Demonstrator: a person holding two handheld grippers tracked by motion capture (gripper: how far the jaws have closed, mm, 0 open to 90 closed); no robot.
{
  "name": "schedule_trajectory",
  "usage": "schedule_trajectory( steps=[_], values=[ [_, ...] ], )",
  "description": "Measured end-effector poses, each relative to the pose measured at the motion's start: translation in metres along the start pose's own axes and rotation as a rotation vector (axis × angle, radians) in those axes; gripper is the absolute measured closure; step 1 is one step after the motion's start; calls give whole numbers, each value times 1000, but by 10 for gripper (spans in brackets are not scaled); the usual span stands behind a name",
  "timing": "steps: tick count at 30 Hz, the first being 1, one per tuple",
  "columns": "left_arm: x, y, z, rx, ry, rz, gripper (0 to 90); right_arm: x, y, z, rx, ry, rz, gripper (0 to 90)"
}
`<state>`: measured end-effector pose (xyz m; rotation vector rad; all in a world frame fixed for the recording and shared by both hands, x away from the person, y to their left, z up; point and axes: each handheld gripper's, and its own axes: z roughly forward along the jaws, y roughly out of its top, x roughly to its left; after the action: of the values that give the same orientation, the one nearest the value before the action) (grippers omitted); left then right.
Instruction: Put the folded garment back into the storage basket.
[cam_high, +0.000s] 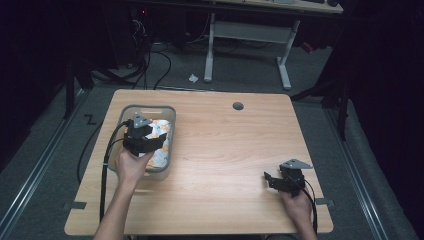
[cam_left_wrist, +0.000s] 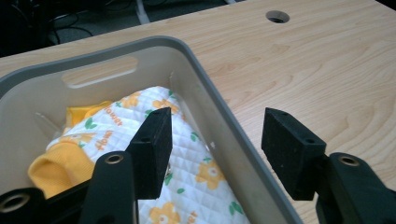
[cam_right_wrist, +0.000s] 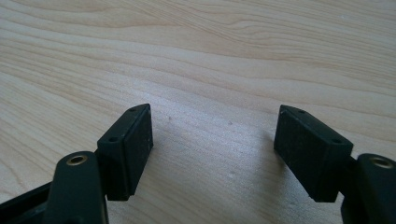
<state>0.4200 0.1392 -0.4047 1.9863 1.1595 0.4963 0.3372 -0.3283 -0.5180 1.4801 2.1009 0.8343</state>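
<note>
A grey plastic bin (cam_high: 171, 116) stands on the left part of the wooden table (cam_high: 225, 145). In it lies a white quilted cloth with orange flowers (cam_high: 161, 131), with a yellow garment beside it. My left gripper (cam_high: 147, 135) hovers over the bin. In the left gripper view its jaws (cam_left_wrist: 217, 126) stand open, one over the cloth (cam_left_wrist: 187, 163) and one outside the bin's wall (cam_left_wrist: 205, 79), with nothing gripped. My right gripper (cam_high: 268, 181) rests low near the table's front right, open. Bare wood shows between its pads (cam_right_wrist: 215, 126).
A round cable hole (cam_high: 238, 106) sits near the table's far edge and also appears in the left gripper view as the hole (cam_left_wrist: 277, 17). Beyond the table, a white desk frame (cam_high: 250, 35) and cables stand on the dark floor. Bare wood spans the table's middle.
</note>
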Motion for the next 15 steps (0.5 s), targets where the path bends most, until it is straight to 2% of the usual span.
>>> schedule_trajectory(
  steps=[7, 8, 11, 13, 15],
  values=[
    [-10, 0, -1, -12, -6, 19, 434, 0, 0, 0, 0, 0, 0, 284],
    [-13, 1, -2, -20, -22, 20, 434, 0, 0, 0, 0, 0, 0, 284],
    [-18, 1, -2, -22, -34, 29, 431, 0, 0, 0, 0, 0, 0, 284],
    [-26, 1, -2, -24, -46, 52, 430, 0, 0, 0, 0, 0, 0, 284],
    [-29, 0, -2, -26, -58, 44, 424, 0, 0, 0, 0, 0, 0, 285]
  ],
)
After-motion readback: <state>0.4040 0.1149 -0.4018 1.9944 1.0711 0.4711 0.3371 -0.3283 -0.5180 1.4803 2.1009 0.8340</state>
